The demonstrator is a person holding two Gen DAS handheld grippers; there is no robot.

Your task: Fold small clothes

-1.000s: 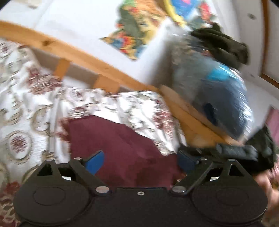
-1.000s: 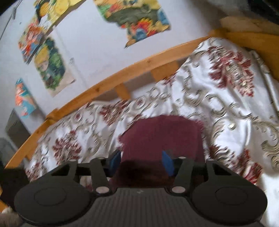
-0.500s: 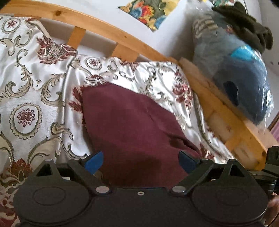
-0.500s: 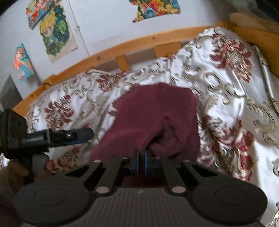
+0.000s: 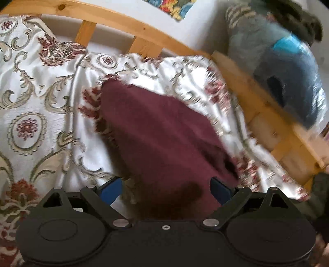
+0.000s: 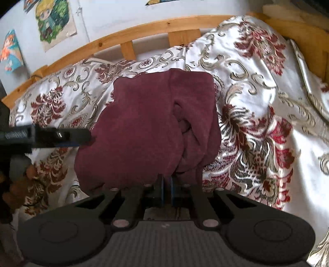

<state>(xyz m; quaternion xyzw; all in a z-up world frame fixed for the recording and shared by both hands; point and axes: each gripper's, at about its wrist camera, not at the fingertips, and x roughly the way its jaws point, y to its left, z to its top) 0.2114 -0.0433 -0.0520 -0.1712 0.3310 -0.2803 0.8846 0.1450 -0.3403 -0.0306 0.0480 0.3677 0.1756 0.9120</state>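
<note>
Left wrist view: a white satin bedspread (image 5: pixel 47 98) with gold scrolls and dark red flower motifs covers the bed. A pale wooden slatted bed rail (image 5: pixel 115 18) runs behind it along a white wall. The dark maroon fleece garment (image 5: pixel 164 139) lies on the bedspread at centre, its near edge reaching down between the blue pads of the left gripper (image 5: pixel 165 190). The jaws of this gripper stand wide apart, one pad on each side of the near edge; neither pad presses the cloth. At the right, a clear plastic bag of grey and blue clothes (image 5: pixel 287 78) rests beyond the bed's corner, blurred.

Right wrist view: at the far left, the left gripper (image 6: pixel 82 136) enters level, its tip at the left edge of the maroon garment (image 6: pixel 144 127); contact cannot be confirmed. The person's hand (image 6: pixel 14 184) holding it shows at the lower left. Cartoon posters (image 6: pixel 54 22) hang on the wall above the rail. The garment lies bunched at centre, with folds and a hollow on its right half. The right gripper (image 6: pixel 167 185) sits at the garment's near edge with its blue pads drawn almost together, and a fold of the maroon fleece is pinched between them. To the right, the bedspread lies rumpled, with large red flower patterns.
</note>
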